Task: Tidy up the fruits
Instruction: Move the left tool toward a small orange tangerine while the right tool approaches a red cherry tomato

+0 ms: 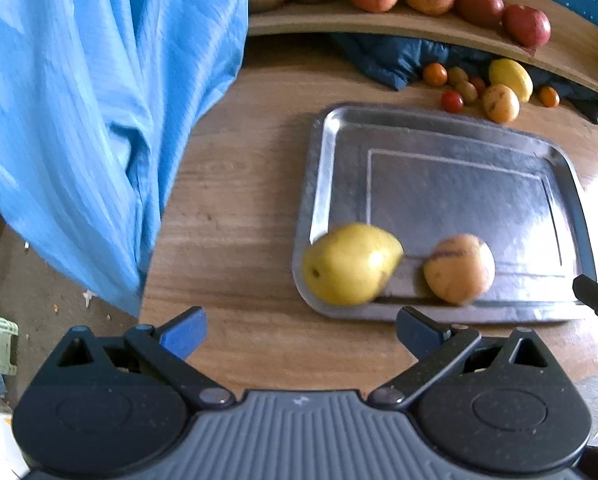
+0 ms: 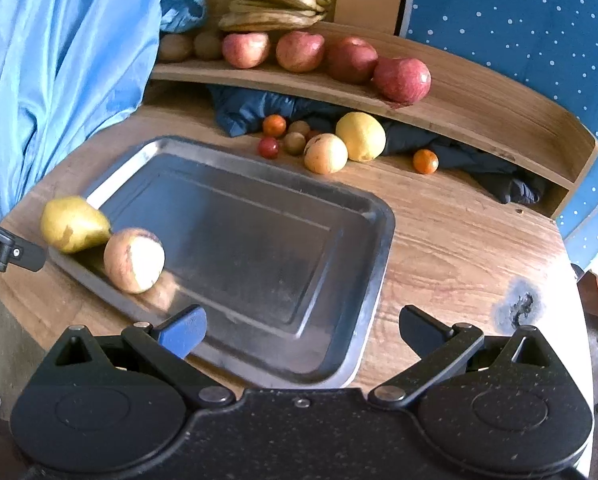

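Observation:
A metal tray (image 1: 459, 184) (image 2: 239, 216) lies on the wooden table. A yellow pear (image 1: 349, 264) (image 2: 73, 224) rests on its near left rim, and a round tan fruit with dark streaks (image 1: 459, 269) (image 2: 133, 260) sits in the tray beside it. My left gripper (image 1: 299, 330) is open and empty just short of the tray's edge. My right gripper (image 2: 301, 330) is open and empty over the tray's near right corner. Loose fruit lies beyond the tray: a lemon (image 2: 361, 136), a second tan fruit (image 2: 325, 153) and several small tomatoes (image 2: 274, 125).
A curved wooden shelf (image 2: 479, 108) at the back holds red apples (image 2: 401, 79), kiwis (image 2: 175, 46) and bananas (image 2: 275, 2). A dark blue cloth (image 2: 251, 110) lies under it. A light blue garment (image 1: 79, 100) hangs at the left. A dark scorch mark (image 2: 517, 304) is on the table.

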Motion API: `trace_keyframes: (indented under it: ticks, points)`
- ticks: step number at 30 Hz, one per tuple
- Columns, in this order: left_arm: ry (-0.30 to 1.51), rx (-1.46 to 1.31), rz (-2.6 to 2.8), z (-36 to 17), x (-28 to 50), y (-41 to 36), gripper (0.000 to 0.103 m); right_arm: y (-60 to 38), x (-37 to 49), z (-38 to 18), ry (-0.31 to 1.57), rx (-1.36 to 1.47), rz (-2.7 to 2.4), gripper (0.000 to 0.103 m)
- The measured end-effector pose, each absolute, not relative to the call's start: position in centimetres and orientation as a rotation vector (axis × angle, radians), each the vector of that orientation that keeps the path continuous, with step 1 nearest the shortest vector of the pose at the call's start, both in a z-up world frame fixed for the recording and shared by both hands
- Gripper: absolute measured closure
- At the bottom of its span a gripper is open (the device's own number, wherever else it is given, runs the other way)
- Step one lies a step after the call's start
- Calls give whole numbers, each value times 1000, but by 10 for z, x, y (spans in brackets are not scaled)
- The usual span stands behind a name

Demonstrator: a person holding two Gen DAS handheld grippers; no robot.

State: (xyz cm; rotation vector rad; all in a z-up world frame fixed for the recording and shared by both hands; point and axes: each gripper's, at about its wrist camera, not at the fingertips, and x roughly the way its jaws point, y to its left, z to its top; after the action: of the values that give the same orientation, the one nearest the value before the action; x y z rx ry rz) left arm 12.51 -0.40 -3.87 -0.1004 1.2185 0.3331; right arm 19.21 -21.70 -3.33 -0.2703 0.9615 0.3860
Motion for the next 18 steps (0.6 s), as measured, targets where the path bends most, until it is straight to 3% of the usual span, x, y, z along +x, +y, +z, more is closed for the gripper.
trace_keyframes:
  ticks: [18]
  points:
    - [1124,-49,320,-25,194,27,1,-182,254,-23,893,-227,322,1]
